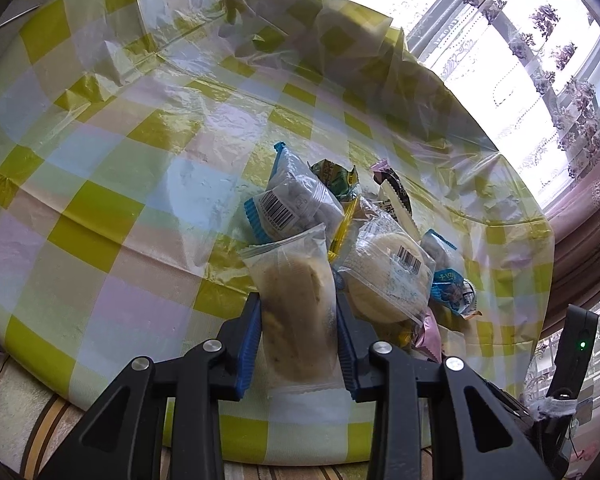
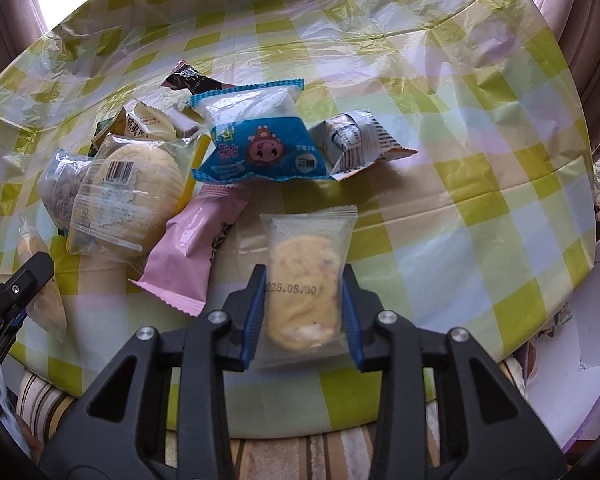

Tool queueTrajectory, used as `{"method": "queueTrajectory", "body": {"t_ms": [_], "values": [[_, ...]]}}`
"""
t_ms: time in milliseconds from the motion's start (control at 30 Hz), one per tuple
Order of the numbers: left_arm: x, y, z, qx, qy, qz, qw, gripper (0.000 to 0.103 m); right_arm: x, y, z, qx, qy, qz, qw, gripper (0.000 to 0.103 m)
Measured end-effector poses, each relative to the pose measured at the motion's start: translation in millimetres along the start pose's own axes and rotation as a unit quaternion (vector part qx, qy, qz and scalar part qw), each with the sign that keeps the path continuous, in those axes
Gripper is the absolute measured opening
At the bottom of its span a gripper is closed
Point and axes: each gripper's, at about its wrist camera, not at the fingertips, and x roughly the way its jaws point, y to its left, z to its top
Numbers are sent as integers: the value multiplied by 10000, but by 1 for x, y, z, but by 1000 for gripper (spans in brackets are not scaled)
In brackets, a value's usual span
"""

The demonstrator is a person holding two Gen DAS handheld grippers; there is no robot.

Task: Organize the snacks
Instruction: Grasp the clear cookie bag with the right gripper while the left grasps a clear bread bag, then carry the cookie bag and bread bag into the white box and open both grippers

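The left gripper (image 1: 298,312) is clamping a clear packet holding a pale, crumbly biscuit (image 1: 296,304), its blue pads pressing in on both long sides; the packet's lower seam is dropping out of sight behind the black linkage, and the frosted film is making the biscuit's surface hard to read. The right gripper (image 2: 304,300) is likewise closing its blue pads on a second clear packet with a round yellow biscuit (image 2: 306,280), stamped with a date whose first digit is being covered by the left pad. Both packets are standing near the close edge of the checked tablecloth (image 2: 480,208), beside the heap of snacks. In that heap, a round cake in a barcoded wrapper (image 2: 128,196) is lying on top of a greyish packet (image 2: 58,184), of which only a strip is showing. A blue packet with a cartoon pig (image 2: 256,140) is overlapping a dark chocolate wrapper (image 2: 192,80) that is mostly hidden behind it, and a silver wrapper (image 2: 360,140) is lying crumpled just beside it, its print too small to read. A pink wrapper (image 2: 192,252) is resting near the right gripper's left pad. At the right wrist view's left border the other gripper is intruding, cut off by the frame. The window (image 1: 500,20) is glaring white, washing out everything beyond the curtain.
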Motion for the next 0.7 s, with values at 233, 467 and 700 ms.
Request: {"method": "queueTrajectory", "body": {"t_ms": [233, 467, 700], "values": [[-10, -10, -6, 194, -71, 127, 9997, 36, -15, -2, -7, -49, -150, 68, 9999, 39], [-23, -25, -14, 480, -147, 191, 9986, 36, -29, -6, -15, -75, -284, 148, 9995, 39], [-30, -40, -25, 706, -119, 152, 9973, 36, -40, -18, -20, 6, -325, 226, 9992, 39]]}}
